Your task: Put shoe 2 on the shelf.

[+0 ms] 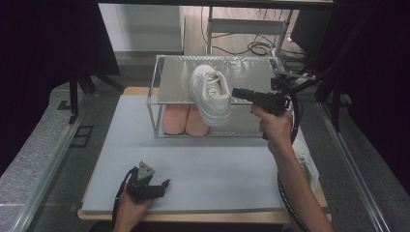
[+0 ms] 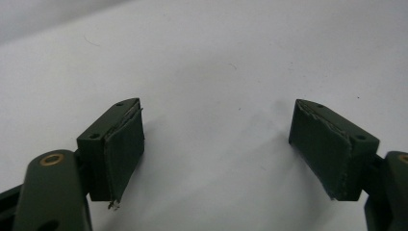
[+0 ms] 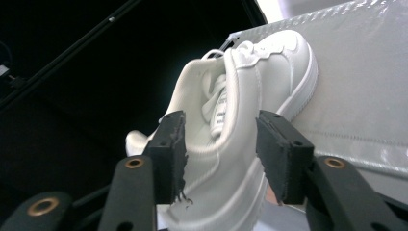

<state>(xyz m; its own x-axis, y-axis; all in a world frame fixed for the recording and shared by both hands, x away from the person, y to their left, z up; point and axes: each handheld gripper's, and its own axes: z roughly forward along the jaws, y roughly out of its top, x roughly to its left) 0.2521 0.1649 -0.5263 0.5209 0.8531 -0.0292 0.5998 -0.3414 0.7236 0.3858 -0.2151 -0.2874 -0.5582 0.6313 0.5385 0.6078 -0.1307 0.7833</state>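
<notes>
The left gripper (image 1: pixel 162 186) rests low on the grey mat (image 1: pixel 203 166), its jaws wide apart with nothing between them. Farther back, a clear two-level rack (image 1: pixel 157 92) holds a pink pair of shoes (image 1: pixel 185 120) below and a white lace-up sneaker (image 1: pixel 211 94) on top. The sneaker lies just left of the right gripper (image 1: pixel 237 93), whose jaws stand apart astride its heel collar without pressing.

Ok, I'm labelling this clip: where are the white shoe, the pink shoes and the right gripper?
white shoe (image 1: pixel 211 94), high view, on its upper.
pink shoes (image 1: pixel 183 121), high view, between the pair on the lower shelf.
right gripper (image 3: pixel 220 154), right gripper view, midway between its fingertips.
</notes>
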